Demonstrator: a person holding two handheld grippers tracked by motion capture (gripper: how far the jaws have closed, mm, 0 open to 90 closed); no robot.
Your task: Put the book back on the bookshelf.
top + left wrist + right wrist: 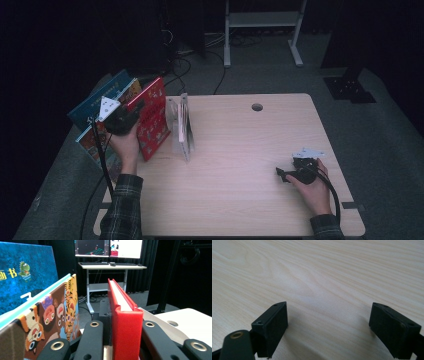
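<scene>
A red hardcover book stands tilted at the table's left edge, and my left gripper is shut on its near edge. In the left gripper view the red book sits clamped edge-on between the two black jaws of the left gripper. Left of it leans a book with cartoon tigers, and behind that a blue book with a green dinosaur. My right gripper rests on the table at the front right, held by a hand. In its own view the right gripper stands open over bare wood.
A metal book stand stands upright just right of the red book. The light wooden table has a cable hole near its far edge. A desk frame stands on the floor beyond. Cables trail from both grippers.
</scene>
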